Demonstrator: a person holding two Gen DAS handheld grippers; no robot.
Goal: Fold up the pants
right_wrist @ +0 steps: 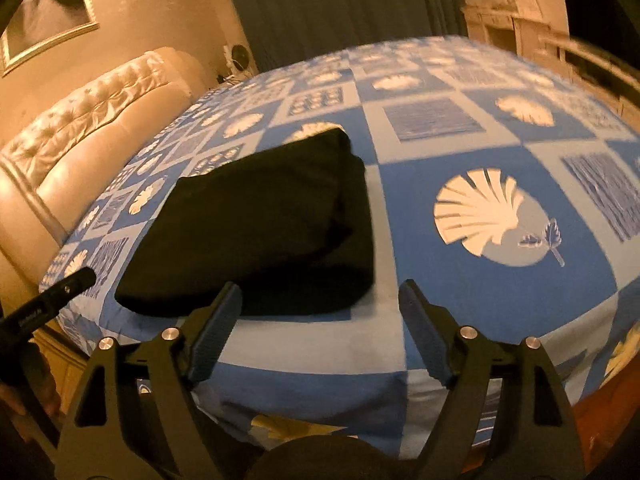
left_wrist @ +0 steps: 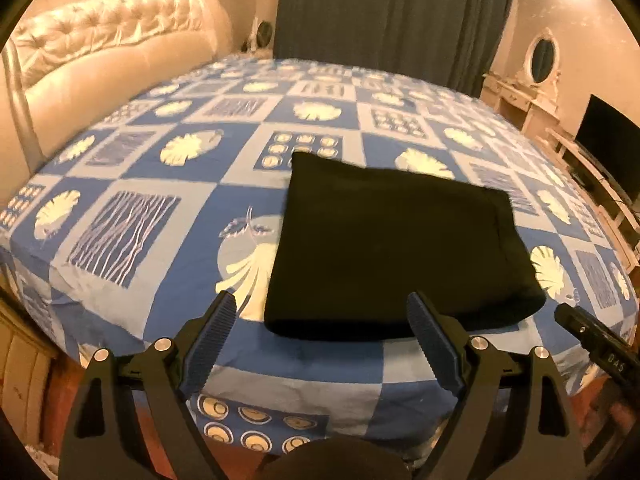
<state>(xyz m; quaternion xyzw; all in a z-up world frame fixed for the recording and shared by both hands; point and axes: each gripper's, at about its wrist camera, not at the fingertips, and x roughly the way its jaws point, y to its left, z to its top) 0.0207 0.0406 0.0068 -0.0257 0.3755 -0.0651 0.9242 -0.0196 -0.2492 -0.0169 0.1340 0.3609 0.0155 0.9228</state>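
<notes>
Dim amber light, fisheye-warped, soft

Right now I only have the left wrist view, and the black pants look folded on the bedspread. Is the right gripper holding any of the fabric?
Observer: No. The right gripper is open and empty, its fingers short of the folded black pants.
Operator: Where is it pointing?
Observer: Mostly at bare bedspread beyond the pants' right edge. Only its left finger lines up with the pants' near corner.
Operator: Is that right edge tidy?
Observer: It shows stacked layers, and the top one ends a little short of the one beneath.
</notes>
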